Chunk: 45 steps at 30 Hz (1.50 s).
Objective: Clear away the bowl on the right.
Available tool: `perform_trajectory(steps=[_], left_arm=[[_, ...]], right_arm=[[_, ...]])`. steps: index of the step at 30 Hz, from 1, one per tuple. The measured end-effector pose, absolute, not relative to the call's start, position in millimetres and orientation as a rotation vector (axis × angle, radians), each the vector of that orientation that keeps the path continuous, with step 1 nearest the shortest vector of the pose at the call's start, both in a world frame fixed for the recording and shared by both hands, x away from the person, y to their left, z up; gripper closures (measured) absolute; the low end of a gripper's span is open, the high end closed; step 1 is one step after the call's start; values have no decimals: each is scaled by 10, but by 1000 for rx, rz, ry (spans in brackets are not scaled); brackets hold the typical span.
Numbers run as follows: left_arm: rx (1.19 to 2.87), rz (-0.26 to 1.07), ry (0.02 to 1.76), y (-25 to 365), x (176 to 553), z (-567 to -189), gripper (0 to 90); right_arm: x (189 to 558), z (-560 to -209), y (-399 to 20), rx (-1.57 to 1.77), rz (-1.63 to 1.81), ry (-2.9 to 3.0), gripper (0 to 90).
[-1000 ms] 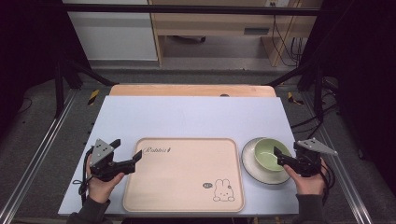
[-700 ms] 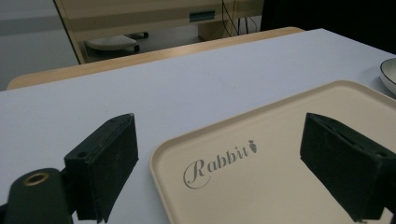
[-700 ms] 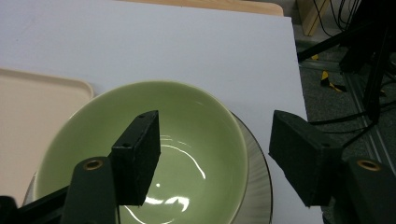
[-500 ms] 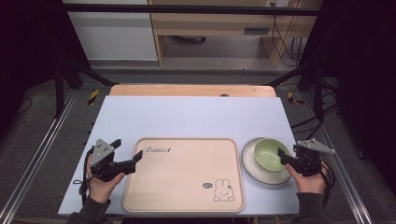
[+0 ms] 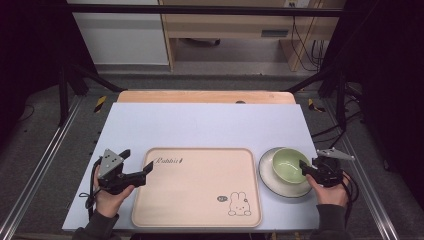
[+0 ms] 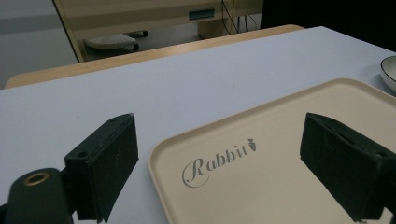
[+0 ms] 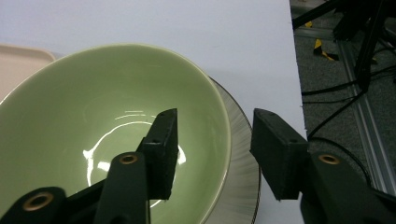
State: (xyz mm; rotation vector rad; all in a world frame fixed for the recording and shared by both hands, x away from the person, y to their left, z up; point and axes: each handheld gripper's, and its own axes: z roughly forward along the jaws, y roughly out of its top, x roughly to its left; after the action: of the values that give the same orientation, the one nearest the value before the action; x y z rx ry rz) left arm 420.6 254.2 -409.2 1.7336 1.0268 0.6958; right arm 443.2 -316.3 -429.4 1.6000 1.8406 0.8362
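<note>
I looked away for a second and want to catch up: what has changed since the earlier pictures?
The right gripper has just been closing its jaws astride the green bowl's rim, one jaw inside, one outside; a gap remains, so no grip yet. The left gripper, open at the tray's corner, the bowl and the plate stayed put.

Left gripper (image 5: 142,172) open, right gripper (image 5: 306,169) closing

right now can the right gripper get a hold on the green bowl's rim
Probably yes. The right gripper already straddles the rim of the green bowl, one jaw inside and one outside over the plate. The jaws have just been closing, gaps remain at both pads, and nothing blocks them.
</note>
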Motion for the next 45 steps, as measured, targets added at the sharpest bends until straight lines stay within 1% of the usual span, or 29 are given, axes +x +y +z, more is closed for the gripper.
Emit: perform_trajectory(steps=[2,3,4,7,11,15,26,35,45], left_arm=[[1734,696,1027,2539,4206,-4094,110],[1734,695,1027,2535,4207,-4097,110],[1734,695,1027,2535,4207,-4097,110],[1738,694,1026,2534,4209,-4101,110],[1737,693,1025,2533,4207,-4100,110],[1738,693,1025,2532,4209,-4102,110],[1744,693,1023,2517,4212,-4114,110],[1745,692,1023,2516,4212,-4117,111],[1749,693,1024,2511,4215,-4122,111]], right_arm=[[4435,-4296,-3162,1607,836,1841,542],[4443,-4294,-3157,1632,839,1850,571],[4443,-4294,-3157,1632,839,1850,571],[4473,-4314,-3147,1656,813,1875,614],[4493,-4326,-3140,1672,790,1891,643],[4524,-4347,-3143,1714,772,1910,691],[4571,-4378,-3162,1782,749,1928,766],[4610,-4402,-3172,1820,733,1934,798],[4636,-4420,-3194,1864,753,1945,798]])
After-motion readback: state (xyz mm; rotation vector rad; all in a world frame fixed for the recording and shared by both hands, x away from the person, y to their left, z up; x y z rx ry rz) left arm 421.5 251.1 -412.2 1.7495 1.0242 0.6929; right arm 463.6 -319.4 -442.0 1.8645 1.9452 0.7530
